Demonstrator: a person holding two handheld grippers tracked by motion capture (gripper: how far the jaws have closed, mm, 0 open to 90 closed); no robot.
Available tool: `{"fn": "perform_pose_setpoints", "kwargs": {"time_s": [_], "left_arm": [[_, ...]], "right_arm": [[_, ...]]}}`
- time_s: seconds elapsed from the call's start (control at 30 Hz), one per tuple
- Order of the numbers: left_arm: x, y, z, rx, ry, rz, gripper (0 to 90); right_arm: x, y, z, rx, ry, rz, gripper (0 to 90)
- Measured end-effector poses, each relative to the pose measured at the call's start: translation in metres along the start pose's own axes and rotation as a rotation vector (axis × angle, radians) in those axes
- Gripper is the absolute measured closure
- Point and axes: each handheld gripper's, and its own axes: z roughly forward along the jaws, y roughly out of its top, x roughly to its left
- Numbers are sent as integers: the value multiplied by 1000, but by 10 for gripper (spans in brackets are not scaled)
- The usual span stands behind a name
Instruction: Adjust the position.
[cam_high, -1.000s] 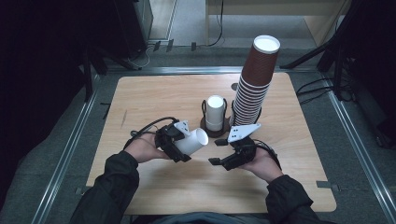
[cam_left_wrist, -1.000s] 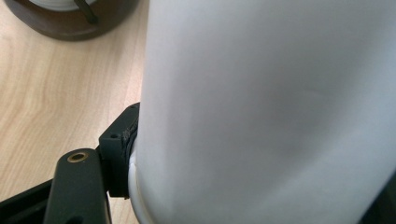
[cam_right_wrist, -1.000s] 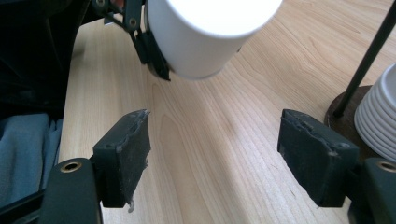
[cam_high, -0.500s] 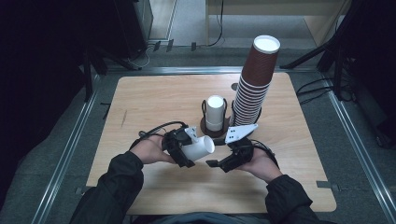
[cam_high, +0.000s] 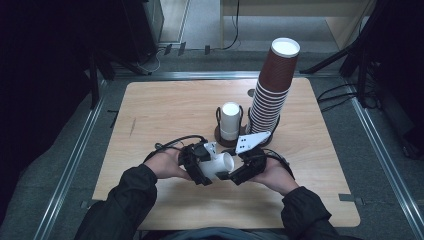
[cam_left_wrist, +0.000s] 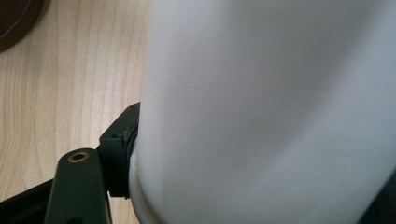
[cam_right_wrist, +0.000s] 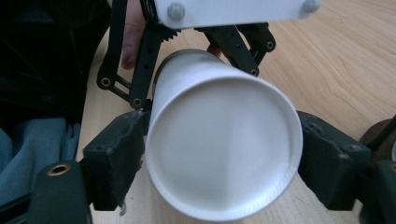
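Note:
A white paper cup (cam_high: 217, 166) lies on its side above the table's front middle, held between my two grippers. My left gripper (cam_high: 200, 167) is shut on its body; in the left gripper view the cup wall (cam_left_wrist: 261, 112) is very close, with one pad (cam_left_wrist: 122, 140) pressed against it. My right gripper (cam_high: 235, 175) meets the cup from the right. In the right gripper view the cup's closed end (cam_right_wrist: 224, 149) faces the camera, and both pads (cam_right_wrist: 121, 154) touch its sides. The left gripper (cam_right_wrist: 196, 56) grips the cup farther back.
A tall stack of brown paper cups (cam_high: 272, 95) stands at the back right of the wooden table (cam_high: 165, 110). Beside it a white cup (cam_high: 230, 120) sits upright in a dark round holder (cam_high: 220, 136). Metal rails (cam_high: 75, 160) run along both table sides.
Both hands came together near the front middle. The left gripper brought the white cup rightward, and the right gripper's jaws now sit around its end.

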Motion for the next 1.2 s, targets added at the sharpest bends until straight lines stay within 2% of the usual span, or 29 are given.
{"fn": "perform_pose_setpoints", "kwargs": {"time_s": [0.1,0.17,0.23,0.33,0.43,0.5,0.6,0.67,0.77,0.9,1.03,1.17,1.2], "left_arm": [[-1,1,2,7,0,14,262],[-1,1,3,14,-1,25,261],[-2,1,3,14,-7,24,256],[-2,1,3,24,-25,18,240],[-5,2,2,16,-13,25,195],[-5,2,0,-4,-6,22,115],[-5,0,-6,-41,6,17,55],[-2,-3,-10,-82,8,-11,32],[1,-8,-15,-113,28,-21,32],[3,-12,-21,-161,28,-36,32],[3,-14,-26,-207,63,-54,0],[4,-15,-29,-258,44,-75,0],[4,-16,-30,-266,56,-68,0]], "right_arm": [[0,0,0,6,11,-8,263],[1,0,0,19,20,-7,329],[2,0,0,18,28,-23,337],[1,1,0,31,45,-16,339],[1,2,-1,31,51,-17,335],[1,2,-2,25,42,-22,335],[-1,1,-6,16,32,-15,333],[-3,0,-9,11,27,-3,333],[-6,0,-11,-11,19,-12,332],[-7,-1,-14,-18,12,-1,331],[-9,-2,-16,-35,8,7,330],[-10,-3,-20,-62,6,15,330],[-11,-3,-21,-68,6,17,330]]}}
